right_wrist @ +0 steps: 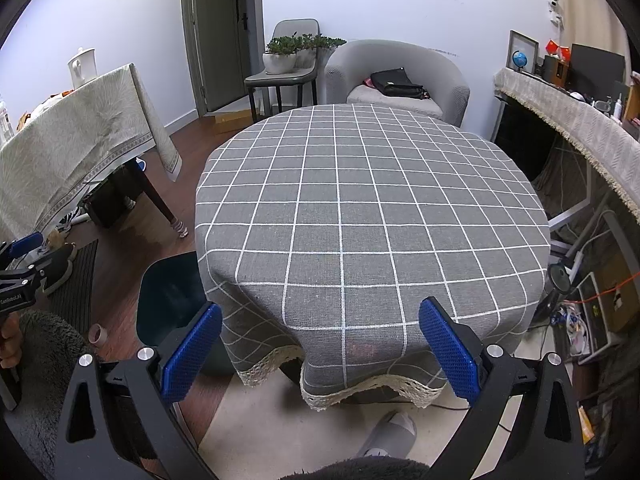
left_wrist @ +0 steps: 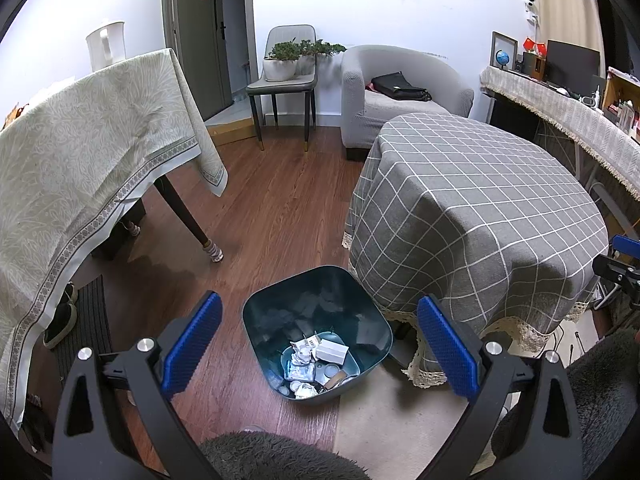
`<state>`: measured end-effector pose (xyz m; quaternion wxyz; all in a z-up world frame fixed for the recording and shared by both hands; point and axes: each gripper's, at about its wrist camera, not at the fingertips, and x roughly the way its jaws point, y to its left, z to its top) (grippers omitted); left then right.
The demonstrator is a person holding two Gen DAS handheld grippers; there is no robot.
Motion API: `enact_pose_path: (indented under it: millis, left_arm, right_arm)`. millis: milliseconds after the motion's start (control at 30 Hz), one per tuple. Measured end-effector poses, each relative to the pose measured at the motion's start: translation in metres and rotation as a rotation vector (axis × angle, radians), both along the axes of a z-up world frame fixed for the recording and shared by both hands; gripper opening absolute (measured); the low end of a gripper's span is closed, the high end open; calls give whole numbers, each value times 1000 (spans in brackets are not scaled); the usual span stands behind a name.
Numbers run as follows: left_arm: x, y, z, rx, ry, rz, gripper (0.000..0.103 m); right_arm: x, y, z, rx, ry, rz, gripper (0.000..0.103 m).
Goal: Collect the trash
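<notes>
A dark teal trash bin [left_wrist: 256, 320] stands on the wood floor beside the grey checked round table [left_wrist: 480, 200]. It holds crumpled paper, a white box [left_wrist: 331, 351] and other scraps. My left gripper [left_wrist: 320, 344] hangs above the bin, open and empty. In the right wrist view my right gripper [right_wrist: 320, 348] is open and empty above the near edge of the checked table [right_wrist: 360, 208]. The bin [right_wrist: 168, 300] shows partly at the left, behind the cloth. The left gripper [right_wrist: 24, 264] shows at the left edge.
A table with a pale patterned cloth [left_wrist: 80, 152] stands at left, shoes [left_wrist: 60, 320] and a mat under it. A roll of tape [right_wrist: 98, 334] lies on the floor. An armchair [left_wrist: 400, 92], a chair with plants [left_wrist: 284, 68] and a desk [left_wrist: 560, 108] lie beyond. Cables [right_wrist: 580, 304] lie at right.
</notes>
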<state>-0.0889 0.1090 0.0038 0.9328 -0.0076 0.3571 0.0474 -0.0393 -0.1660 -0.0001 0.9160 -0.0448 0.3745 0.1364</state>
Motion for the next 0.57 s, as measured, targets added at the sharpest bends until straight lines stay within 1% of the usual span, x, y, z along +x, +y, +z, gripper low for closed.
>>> enact_pose_path:
  millis: [567]
  left_arm:
    - [-1,0,0,10,-6,0,100]
  right_arm:
    - [0,0,0,0,1,0,99]
